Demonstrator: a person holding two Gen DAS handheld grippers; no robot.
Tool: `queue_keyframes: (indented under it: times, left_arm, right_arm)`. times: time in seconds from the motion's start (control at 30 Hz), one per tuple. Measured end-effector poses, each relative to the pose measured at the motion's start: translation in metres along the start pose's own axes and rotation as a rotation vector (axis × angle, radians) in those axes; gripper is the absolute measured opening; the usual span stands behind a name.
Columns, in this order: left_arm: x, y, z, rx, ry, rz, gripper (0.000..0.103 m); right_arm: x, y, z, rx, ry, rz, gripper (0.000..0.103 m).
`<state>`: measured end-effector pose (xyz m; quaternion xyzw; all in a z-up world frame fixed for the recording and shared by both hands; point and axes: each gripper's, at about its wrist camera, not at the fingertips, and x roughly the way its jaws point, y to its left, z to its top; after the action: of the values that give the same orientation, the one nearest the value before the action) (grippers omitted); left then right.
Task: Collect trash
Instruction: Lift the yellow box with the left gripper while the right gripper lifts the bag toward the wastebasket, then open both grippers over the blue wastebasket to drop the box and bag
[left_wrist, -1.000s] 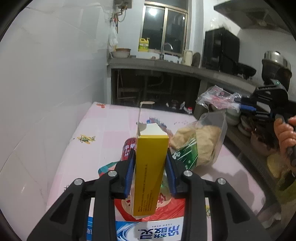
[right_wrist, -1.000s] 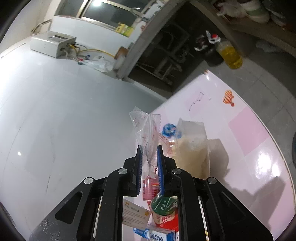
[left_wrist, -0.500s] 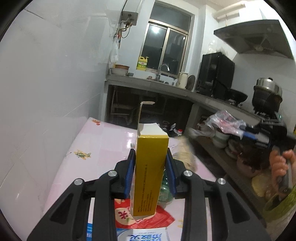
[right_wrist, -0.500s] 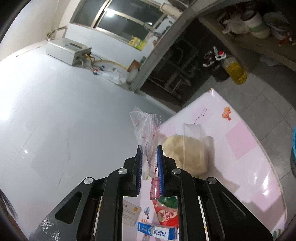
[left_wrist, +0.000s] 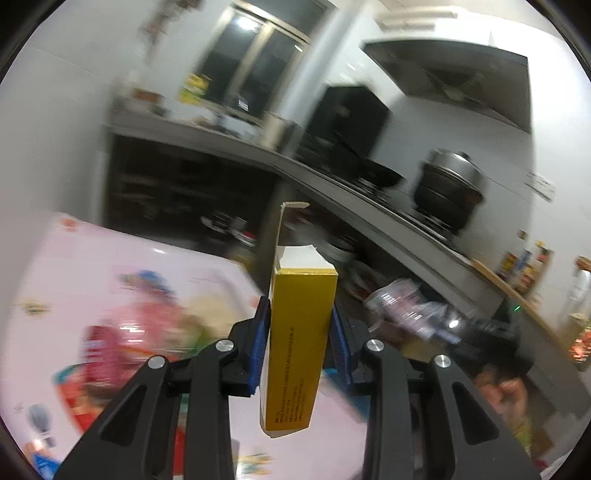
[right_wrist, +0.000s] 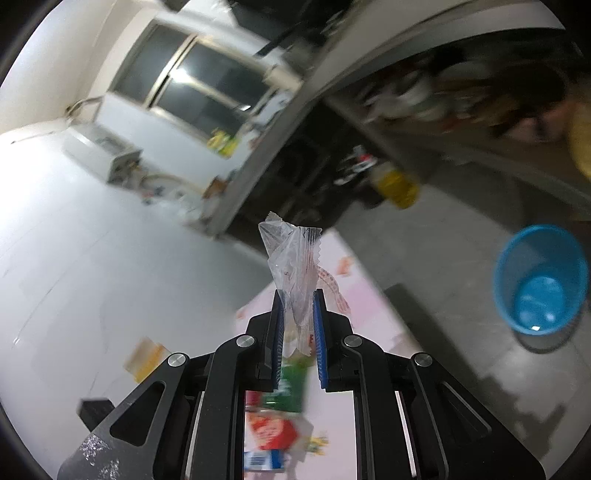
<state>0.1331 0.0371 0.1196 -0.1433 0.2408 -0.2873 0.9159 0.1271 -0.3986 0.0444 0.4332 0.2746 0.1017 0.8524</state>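
Dim kitchen, pink patterned table (left_wrist: 110, 266) along the lower left of both views. Both hands have swung away from the table since a second ago: the blue trash bin (right_wrist: 541, 280) on the floor now shows at the right of the right wrist view, where earlier it didn't. Left gripper (left_wrist: 300, 347) pinches the yellow carton (left_wrist: 297, 347) upright. Right gripper (right_wrist: 298, 325) is clamped on a clear plastic wrapper (right_wrist: 295, 266). Looks like the carry-to-bin step; more wrappers are left on the table.
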Motion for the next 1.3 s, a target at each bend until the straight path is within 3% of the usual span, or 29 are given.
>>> queue_keyframes:
  times: [0.13,0.33,0.47,0.63,0.8,0.83,0.87,0.9,0.97,1.03,1.13,1.3]
  left_arm:
    - [0.065,-0.041,0.012,0.001,0.143,-0.148,0.030]
    - [0.218,-0.118,-0.011,-0.009,0.504,-0.249,0.030]
    - [0.307,-0.159,-0.053,0.062,0.698,-0.220,0.031]
    - [0.389,-0.181,-0.105,0.126,0.858,-0.155,0.031]
    - [0.461,-0.203,-0.130,0.182,0.912,-0.071,0.037]
    - [0.477,-0.206,-0.135,0.187,0.928,-0.053,0.043]
    - [0.488,-0.201,-0.138,0.181,0.932,-0.034,0.055]
    - [0.493,-0.199,-0.139,0.169,0.929,-0.010,0.060]
    - [0.501,-0.192,-0.141,0.150,0.927,0.027,0.065]
    - [0.500,-0.186,-0.141,0.137,0.932,0.025,0.066]
    - [0.484,-0.180,-0.131,0.151,0.902,0.001,0.069]
    - [0.443,-0.183,-0.113,0.189,0.822,-0.060,0.074]
  right_arm:
    - [-0.027,-0.045,-0.003,0.061,-0.065,-0.139,0.014]
    - [-0.035,-0.119,-0.016,0.190,-0.094,-0.331,0.014]
    - [-0.024,-0.171,-0.020,0.280,-0.064,-0.407,0.014]
    - [0.001,-0.231,-0.021,0.361,-0.012,-0.473,0.014]
    - [0.031,-0.268,-0.009,0.381,0.009,-0.534,0.018]
    - [0.039,-0.279,-0.005,0.373,0.014,-0.548,0.021]
    - [0.045,-0.289,-0.003,0.373,0.027,-0.558,0.031]
    - [0.052,-0.299,0.000,0.378,0.037,-0.579,0.047]
    - [0.062,-0.317,0.000,0.380,0.066,-0.657,0.056]
    - [0.063,-0.326,-0.003,0.385,0.079,-0.709,0.056]
    - [0.048,-0.326,-0.015,0.400,0.062,-0.713,0.057]
    - [0.023,-0.289,-0.024,0.291,0.048,-0.761,0.062]
